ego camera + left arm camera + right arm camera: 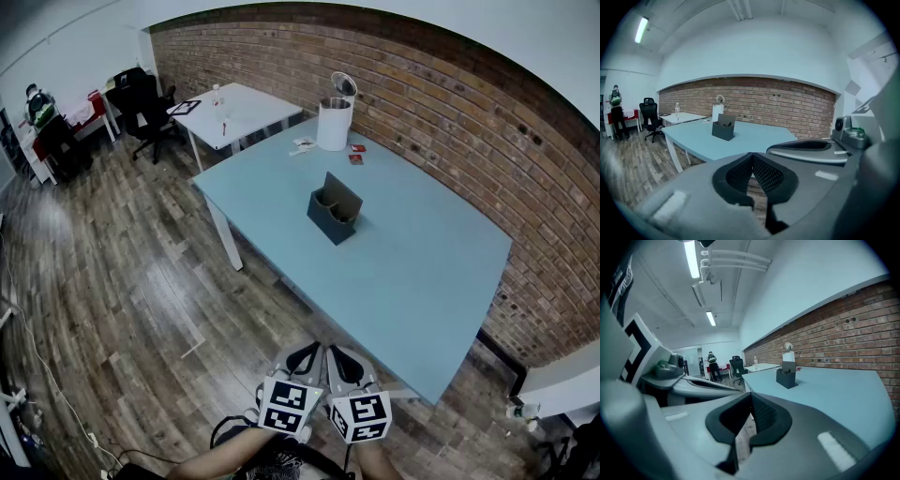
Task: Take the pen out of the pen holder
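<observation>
A room with a brick wall and a wooden floor holds a pale blue bench running across the middle of the head view. At the bottom centre of that view the left hand-held gripper and the right hand-held gripper sit side by side, close to the person and short of the bench's near edge. In each gripper's own view the ribbed pads meet at their tips with nothing between them, so both are closed and empty.

The dark pen holder stands upright near the middle of the bench, well apart from both grippers. The pen itself is too small to make out. A white canister stands beyond it, towards the upper centre.

The task looks unstarted, at the approach step. The next move calls for carrying one gripper forward over the bench, parting its jaws, and lining them up above the holder's open top.
</observation>
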The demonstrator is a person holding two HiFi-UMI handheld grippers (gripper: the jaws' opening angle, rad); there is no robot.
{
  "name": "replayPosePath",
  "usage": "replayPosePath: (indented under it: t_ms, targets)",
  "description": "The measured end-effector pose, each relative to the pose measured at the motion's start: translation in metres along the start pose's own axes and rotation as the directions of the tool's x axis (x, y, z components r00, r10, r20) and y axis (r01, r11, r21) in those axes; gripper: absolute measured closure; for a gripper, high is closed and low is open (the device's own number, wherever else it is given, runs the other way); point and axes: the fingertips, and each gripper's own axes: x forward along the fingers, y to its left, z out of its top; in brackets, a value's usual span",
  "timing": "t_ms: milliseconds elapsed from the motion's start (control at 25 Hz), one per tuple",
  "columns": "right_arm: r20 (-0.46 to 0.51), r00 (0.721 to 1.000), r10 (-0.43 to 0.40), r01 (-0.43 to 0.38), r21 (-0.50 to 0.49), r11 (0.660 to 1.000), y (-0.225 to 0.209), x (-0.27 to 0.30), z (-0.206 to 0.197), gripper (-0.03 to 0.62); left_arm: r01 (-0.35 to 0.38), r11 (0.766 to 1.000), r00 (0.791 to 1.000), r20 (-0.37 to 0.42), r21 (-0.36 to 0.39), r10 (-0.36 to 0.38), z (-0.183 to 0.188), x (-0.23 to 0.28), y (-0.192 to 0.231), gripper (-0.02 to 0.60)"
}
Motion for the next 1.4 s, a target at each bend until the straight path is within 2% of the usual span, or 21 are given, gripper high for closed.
replayPosePath:
  t_ms: [400, 720, 1400]
  targets:
    - [0.019, 1.000, -0.006, 0.005, 0.006, 1.000, 0.000, -0.013, 0.002, 0.591, 0.005, 1.000, 1.000, 0.000, 0.002, -0.005, 0.001, -0.010, -0.013, 0.577]
    - [0.020, 1.000, -0.019, 0.018, 0.014, 1.000, -0.016, -0.009, 0.003, 0.589, 0.006, 1.000, 1.000, 0.002, -0.003, -0.006, 0.004, 0.005, -0.010, 0.577]
    - [-0.012, 1.000, -0.026, 0.027, 0.025, 0.999, -0.050, 0.061, 0.010, 0.589, 0.025, 0.999, 1.000, -0.010, -0.020, -0.025, 0.022, 0.068, 0.034, 0.577]
